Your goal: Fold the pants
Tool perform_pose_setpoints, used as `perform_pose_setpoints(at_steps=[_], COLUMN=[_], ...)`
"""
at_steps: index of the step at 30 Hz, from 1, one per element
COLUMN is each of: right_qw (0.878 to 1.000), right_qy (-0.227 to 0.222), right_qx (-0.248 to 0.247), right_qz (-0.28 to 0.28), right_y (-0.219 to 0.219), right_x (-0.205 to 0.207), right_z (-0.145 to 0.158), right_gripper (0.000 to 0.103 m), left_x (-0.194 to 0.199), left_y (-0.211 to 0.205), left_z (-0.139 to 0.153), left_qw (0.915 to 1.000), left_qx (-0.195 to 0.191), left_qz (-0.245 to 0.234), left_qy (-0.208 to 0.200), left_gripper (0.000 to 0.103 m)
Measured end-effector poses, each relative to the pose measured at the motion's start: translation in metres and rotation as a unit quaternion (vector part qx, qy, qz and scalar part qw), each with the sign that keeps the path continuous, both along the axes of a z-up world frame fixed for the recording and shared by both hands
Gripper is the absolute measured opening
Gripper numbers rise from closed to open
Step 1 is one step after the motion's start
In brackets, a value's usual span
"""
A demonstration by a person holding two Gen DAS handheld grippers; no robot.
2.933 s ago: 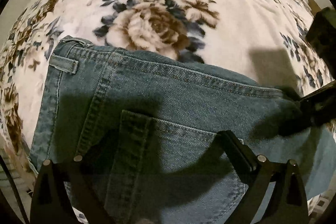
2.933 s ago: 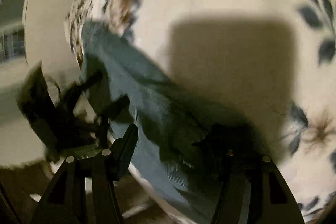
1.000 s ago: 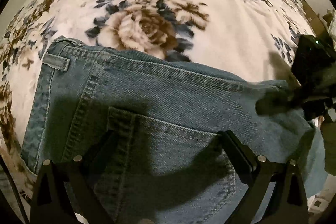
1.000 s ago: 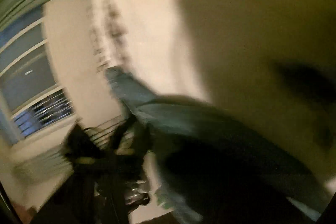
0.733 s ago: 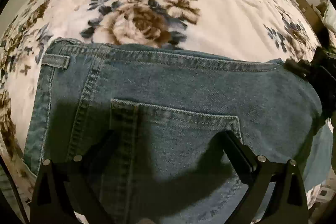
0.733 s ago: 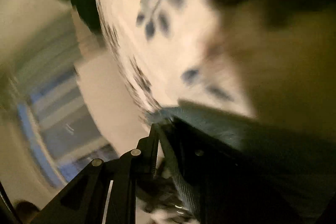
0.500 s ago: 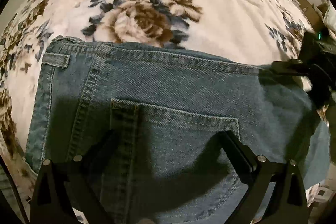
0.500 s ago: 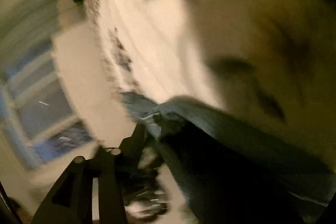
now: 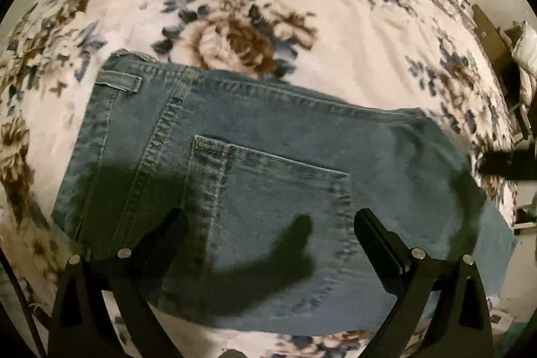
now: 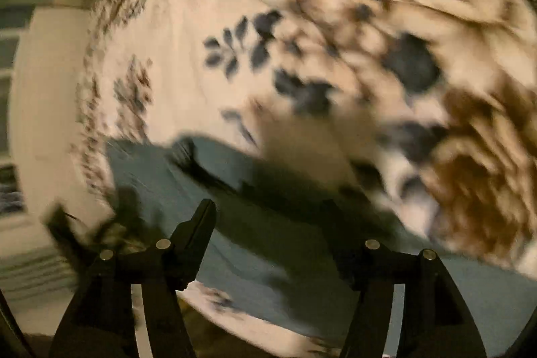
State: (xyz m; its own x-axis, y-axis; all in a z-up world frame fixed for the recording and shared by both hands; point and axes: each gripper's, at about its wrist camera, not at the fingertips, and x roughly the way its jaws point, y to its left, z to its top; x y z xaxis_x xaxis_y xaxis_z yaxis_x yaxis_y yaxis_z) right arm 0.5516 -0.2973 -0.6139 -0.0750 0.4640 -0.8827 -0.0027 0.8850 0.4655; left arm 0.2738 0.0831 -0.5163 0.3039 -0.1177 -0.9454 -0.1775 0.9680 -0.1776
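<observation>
Folded blue denim pants (image 9: 268, 163) lie flat on the floral blanket (image 9: 352, 32), waistband to the left and a back pocket (image 9: 268, 190) facing up. My left gripper (image 9: 268, 220) is open and empty, hovering just above the pocket. In the right wrist view the pants (image 10: 235, 207) show blurred at the lower middle. My right gripper (image 10: 272, 210) is open and empty above their edge. It also shows as a dark blurred shape at the far right of the left wrist view (image 9: 506, 166).
The cream blanket with brown and blue flowers (image 10: 335, 39) covers the bed all around the pants. The bed's edge and a pale wall (image 10: 43, 123) lie to the left in the right wrist view. Furniture and clutter (image 9: 517, 62) stand beyond the bed at the right.
My right gripper has let go of the pants' right edge and pulled away. The pants now lie flat. My left gripper has lifted slightly and stays open.
</observation>
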Motion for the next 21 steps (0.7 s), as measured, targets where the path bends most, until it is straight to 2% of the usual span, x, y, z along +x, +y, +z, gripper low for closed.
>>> perform_pose_setpoints(at_steps=[3, 6, 9, 11, 14, 16, 19, 21], right_qw=[0.997, 0.983, 0.957, 0.930, 0.892, 0.877, 0.874, 0.884], right_qy=[-0.022, -0.030, -0.036, -0.039, -0.031, -0.037, -0.050, -0.046], right_qx=[-0.024, -0.051, -0.098, -0.144, -0.162, -0.168, -0.168, -0.151], right_qz=[-0.067, -0.173, -0.271, -0.336, -0.421, -0.449, -0.453, -0.440], right_y=[-0.049, -0.119, -0.197, -0.252, -0.336, -0.380, -0.425, -0.437], right_x=[-0.063, -0.134, -0.199, -0.240, -0.286, -0.295, -0.291, -0.273], right_z=[0.006, 0.001, 0.003, 0.006, 0.002, 0.001, -0.009, -0.025], right_gripper=[0.067, 0.067, 0.067, 0.067, 0.067, 0.067, 0.067, 0.067], left_x=[-0.010, -0.009, -0.006, -0.005, 0.001, 0.006, 0.014, 0.022], left_y=[-0.012, -0.026, -0.058, -0.078, -0.123, -0.159, -0.207, -0.234], left_z=[0.008, 0.008, 0.009, 0.010, 0.013, 0.015, 0.014, 0.011], left_qw=[0.9999, 0.9997, 0.9984, 0.9972, 0.9955, 0.9937, 0.9904, 0.9885], left_qx=[0.005, 0.006, 0.011, 0.009, 0.012, 0.025, 0.041, 0.053], left_qz=[-0.007, -0.026, -0.055, -0.074, -0.094, -0.109, -0.131, -0.141], left_qy=[-0.011, 0.000, 0.001, 0.002, -0.001, -0.007, -0.008, -0.014], left_gripper=[0.101, 0.101, 0.101, 0.101, 0.101, 0.101, 0.101, 0.101])
